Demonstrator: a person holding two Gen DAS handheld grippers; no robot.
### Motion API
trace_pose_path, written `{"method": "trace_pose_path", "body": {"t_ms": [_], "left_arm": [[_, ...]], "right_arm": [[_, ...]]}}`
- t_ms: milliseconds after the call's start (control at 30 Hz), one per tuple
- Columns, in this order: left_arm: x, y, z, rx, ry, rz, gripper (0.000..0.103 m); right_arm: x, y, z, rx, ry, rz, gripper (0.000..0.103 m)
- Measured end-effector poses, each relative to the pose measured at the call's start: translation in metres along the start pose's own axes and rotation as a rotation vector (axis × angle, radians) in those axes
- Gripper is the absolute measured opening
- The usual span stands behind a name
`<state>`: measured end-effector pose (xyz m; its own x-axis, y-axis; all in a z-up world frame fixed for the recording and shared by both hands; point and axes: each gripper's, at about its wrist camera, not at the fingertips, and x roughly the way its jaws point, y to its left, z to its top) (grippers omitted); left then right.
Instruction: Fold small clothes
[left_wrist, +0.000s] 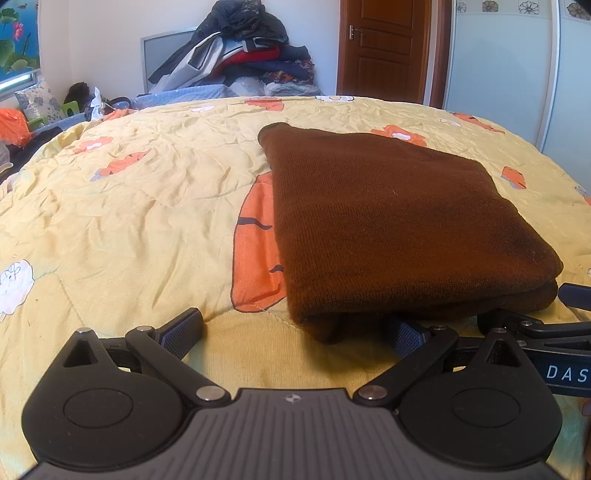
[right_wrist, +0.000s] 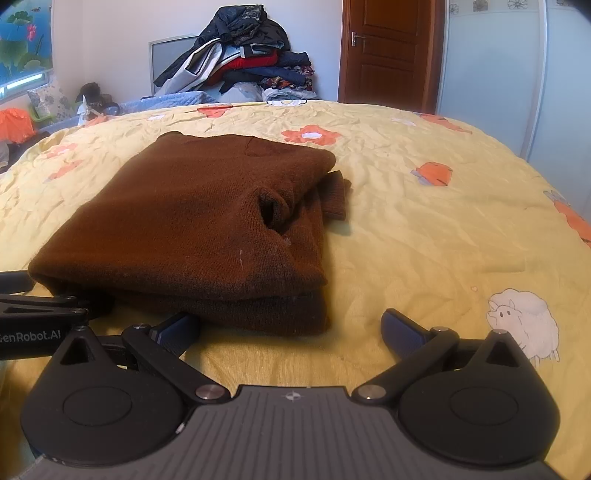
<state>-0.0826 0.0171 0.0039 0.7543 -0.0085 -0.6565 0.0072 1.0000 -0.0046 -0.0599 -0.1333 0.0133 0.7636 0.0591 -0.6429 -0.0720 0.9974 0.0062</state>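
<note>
Yellow quilted bedspread (left_wrist: 129, 206) with orange flowers and white sheep prints is covering the bed and filling both views. Behind it, a heap of clothes (left_wrist: 240, 48) is piling up against the white wall, with a brown wooden door (left_wrist: 384, 48) to its right and pale wardrobe panels at far right.

Brown knit sweater (left_wrist: 399, 221) is lying folded into a thick rectangle on the bedspread, layers stacked. In the right wrist view the same sweater (right_wrist: 192, 229) is showing a ribbed cuff sticking out at its far right side and a pucker near the middle.

Left gripper (left_wrist: 295, 328) is sitting low at the sweater's near edge, fingers spread wide apart, holding nothing; its right finger is tucked just under or against the near fold, can't tell which, and its left finger is over bare bedspread.

Right gripper (right_wrist: 291, 328) is also spread wide, empty; its left finger is just at the sweater's near right corner, its right finger is over bare bedspread near a sheep print.

Both grippers are sitting side by side, each peeking into the other's view.
</note>
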Motion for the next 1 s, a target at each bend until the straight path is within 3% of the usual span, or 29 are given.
{"method": "trace_pose_path", "body": {"t_ms": [1000], "left_arm": [[0.0006,-0.0053,0.0035,-0.007,0.014,0.013,0.103]], "right_arm": [[-0.0003,-0.0001,0.0000,0.000,0.000,0.000,0.103]]}}
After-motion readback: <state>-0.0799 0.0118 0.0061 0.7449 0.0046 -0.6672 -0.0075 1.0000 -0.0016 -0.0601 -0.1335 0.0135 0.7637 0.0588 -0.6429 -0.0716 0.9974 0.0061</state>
